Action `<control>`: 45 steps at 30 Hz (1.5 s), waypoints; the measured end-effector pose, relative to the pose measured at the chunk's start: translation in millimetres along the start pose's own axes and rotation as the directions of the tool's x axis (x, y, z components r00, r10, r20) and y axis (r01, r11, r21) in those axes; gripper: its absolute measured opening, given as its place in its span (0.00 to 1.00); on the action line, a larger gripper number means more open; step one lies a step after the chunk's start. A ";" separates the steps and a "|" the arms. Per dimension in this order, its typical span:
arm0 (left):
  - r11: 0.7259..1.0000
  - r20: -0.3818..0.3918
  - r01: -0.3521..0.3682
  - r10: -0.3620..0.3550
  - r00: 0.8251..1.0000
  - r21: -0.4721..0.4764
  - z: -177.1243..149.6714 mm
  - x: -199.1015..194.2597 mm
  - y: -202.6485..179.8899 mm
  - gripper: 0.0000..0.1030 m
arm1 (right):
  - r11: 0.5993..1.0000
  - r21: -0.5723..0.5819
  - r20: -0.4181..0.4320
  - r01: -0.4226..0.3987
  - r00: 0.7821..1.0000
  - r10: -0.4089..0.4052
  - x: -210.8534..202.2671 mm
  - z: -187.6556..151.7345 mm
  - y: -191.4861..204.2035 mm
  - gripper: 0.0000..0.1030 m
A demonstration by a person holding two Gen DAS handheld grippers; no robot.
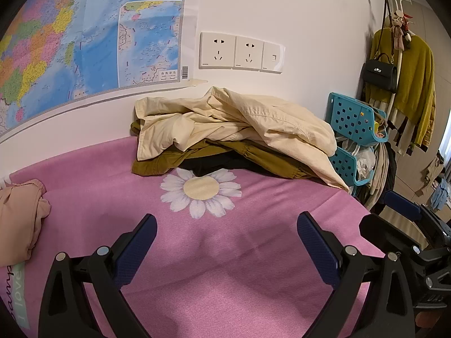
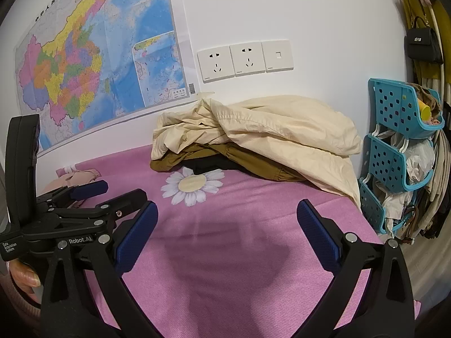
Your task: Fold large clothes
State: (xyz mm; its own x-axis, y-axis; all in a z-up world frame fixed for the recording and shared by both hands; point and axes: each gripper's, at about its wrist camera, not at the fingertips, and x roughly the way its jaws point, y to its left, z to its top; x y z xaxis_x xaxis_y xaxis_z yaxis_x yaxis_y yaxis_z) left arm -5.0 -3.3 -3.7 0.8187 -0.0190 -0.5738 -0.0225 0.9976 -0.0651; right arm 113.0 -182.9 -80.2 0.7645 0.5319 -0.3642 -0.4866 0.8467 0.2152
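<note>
Pink mat point(image 1: 225, 253): bare before me. Cream garment point(image 1: 234, 121) heaped on olive one point(image 1: 253, 157). Both my grippers point(image 1: 227, 242) point(image 2: 227, 225) released, empty. Risk: snagging both layers together.

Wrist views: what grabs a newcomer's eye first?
The heap of clothes against the wall, a cream garment crumpled over an olive one. Next, the white daisy print on the pink cover just before the heap, and the colourful wall map above left. Both grippers, left and right, hang open over bare cover.

Left claw point(image 1: 227, 232) spread wide, right claw point(image 2: 227, 219) likewise — side by side (both empty)
</note>
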 end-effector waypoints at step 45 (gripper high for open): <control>1.000 -0.032 0.011 -0.012 0.999 -0.017 -1.6 14.3 8.7 0.93 | 1.000 -0.016 -0.011 -0.005 1.000 0.004 9.2 6.8 -0.8 0.94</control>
State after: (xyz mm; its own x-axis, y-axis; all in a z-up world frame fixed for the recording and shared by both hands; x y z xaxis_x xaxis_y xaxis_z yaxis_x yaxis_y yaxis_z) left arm 5.5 5.0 -13.8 0.8003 -0.0331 -0.5986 -0.0231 0.9960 -0.0859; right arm 123.3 -178.6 -77.6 0.7575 0.5355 -0.3734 -0.4970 0.8439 0.2020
